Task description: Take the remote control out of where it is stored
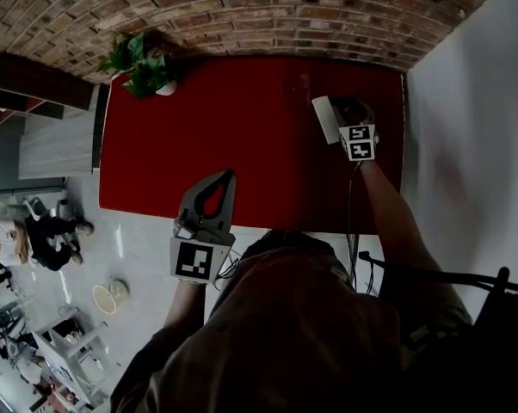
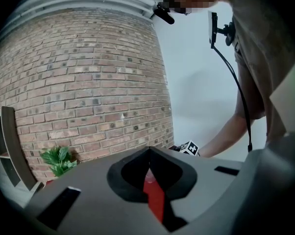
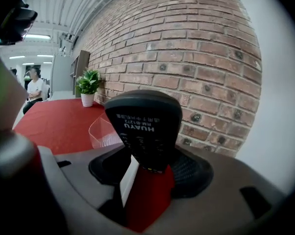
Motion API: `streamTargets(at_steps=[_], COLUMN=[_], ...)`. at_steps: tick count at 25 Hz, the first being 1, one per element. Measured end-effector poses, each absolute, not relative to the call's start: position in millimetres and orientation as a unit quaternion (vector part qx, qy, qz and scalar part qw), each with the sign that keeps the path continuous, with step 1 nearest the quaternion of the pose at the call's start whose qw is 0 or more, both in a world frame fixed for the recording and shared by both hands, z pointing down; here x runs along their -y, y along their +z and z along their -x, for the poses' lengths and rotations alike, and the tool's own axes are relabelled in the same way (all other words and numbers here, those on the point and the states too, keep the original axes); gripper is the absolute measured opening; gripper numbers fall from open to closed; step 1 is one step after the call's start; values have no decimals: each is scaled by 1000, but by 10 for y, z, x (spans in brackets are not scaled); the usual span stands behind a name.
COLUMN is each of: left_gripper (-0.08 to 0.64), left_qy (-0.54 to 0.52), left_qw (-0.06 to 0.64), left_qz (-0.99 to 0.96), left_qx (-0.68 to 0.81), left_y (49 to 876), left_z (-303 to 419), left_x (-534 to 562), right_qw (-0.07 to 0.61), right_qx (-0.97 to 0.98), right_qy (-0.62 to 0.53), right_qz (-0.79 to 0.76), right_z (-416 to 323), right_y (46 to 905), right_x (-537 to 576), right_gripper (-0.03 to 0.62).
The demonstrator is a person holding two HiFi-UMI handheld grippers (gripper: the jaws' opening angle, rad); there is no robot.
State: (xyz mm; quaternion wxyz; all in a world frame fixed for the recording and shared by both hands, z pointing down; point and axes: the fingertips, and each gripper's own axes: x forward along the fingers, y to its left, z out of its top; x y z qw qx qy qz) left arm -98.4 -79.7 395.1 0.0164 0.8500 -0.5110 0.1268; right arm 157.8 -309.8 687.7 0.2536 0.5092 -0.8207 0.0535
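The remote control [image 3: 145,124] stands upright between the jaws of the right gripper [image 3: 148,161], which pinch its lower end; its dark rounded top with white print rises above them. In the head view this gripper sits in the upper right of the frame, over the red table [image 1: 199,136], close to the table's right edge and not far from its far edge. Just left of the remote, on the tabletop, is a clear plastic holder [image 3: 103,131]; the remote is outside it, though the two overlap in the right gripper view, so I cannot tell whether they touch. Behind both runs the brick wall [image 1: 242,7], hard against the far edge, and a white wall [image 1: 474,127] lies beyond the right edge. The middle of the table is bare red surface, with a potted plant [image 1: 141,65] at its upper left corner. The left gripper [image 1: 229,176] hovers at the near edge, lower centre, jaws pressed together with nothing between them.
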Motion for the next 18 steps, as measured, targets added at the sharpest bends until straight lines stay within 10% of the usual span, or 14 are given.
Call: streamTargets(at_steps=[18], left_gripper=[11], left_qy=[128], left_qw=[12], left_qz=[-853], left_qx=[506], left_y=[4024], left_z=[938], left_x=[767], right_qw=[346], right_qx=[786], right_qy=[144], right_qz=[-493], right_z=[-1814], right_y=[7353], right_x=[2855], right_gripper=[247])
